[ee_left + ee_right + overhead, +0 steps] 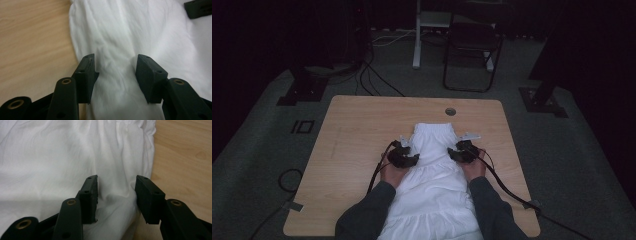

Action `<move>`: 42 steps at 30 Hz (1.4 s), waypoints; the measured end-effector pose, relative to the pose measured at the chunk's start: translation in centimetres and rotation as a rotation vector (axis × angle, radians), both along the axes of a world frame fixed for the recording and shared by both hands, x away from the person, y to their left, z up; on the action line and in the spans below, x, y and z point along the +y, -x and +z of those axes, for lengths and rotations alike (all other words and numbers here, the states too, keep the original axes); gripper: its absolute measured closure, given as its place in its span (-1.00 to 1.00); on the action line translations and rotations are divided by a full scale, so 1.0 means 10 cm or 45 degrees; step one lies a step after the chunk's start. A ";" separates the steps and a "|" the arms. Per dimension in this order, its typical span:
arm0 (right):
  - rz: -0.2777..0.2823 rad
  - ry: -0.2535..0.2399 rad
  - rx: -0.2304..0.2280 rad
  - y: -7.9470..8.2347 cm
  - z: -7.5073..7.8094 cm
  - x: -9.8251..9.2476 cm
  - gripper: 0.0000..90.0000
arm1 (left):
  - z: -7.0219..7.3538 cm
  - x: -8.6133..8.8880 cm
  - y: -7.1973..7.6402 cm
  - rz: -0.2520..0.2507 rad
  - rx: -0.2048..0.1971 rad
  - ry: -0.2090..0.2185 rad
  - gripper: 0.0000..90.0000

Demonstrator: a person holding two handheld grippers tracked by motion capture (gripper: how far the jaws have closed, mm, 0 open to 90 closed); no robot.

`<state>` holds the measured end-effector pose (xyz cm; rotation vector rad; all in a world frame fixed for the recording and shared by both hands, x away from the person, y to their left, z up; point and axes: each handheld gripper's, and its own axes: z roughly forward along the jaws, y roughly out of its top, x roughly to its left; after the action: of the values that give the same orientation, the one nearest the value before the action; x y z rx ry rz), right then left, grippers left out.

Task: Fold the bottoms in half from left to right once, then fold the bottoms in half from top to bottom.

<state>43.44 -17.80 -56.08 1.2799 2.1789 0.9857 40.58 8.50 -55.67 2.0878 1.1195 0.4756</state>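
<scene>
A: Where is the white garment [432, 185] lying?

B: It is lying flat along the middle of the wooden bench [357, 150], its narrow gathered end pointing away from the person and its wide end reaching the near edge.

A: And the left gripper [115, 72]?

B: It is sitting over the garment's left edge (bare wood just beside it); its jaws are standing partly apart, cloth lying between them, unpinched.

A: The right gripper [116, 192]?

B: It is hovering at the garment's right edge; its jaws are also standing partly apart over a fold of cloth, not clamping it.
</scene>
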 end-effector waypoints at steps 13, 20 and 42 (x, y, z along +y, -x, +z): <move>0.048 -0.015 -0.010 0.37 -0.03 0.05 0.18 | -0.01 0.11 0.44 0.013 0.017 0.021 0.08; 0.050 -0.011 -0.003 0.36 -0.02 0.05 0.18 | 0.39 0.16 0.16 0.024 -0.083 0.087 -0.17; 0.038 -0.099 0.035 0.21 0.17 -0.05 -0.29 | 0.02 -0.01 -0.33 0.022 0.042 -0.018 -0.32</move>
<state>41.29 -18.31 -54.43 1.3061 2.2061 1.0808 43.88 8.39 -55.44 2.1065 1.1566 0.4599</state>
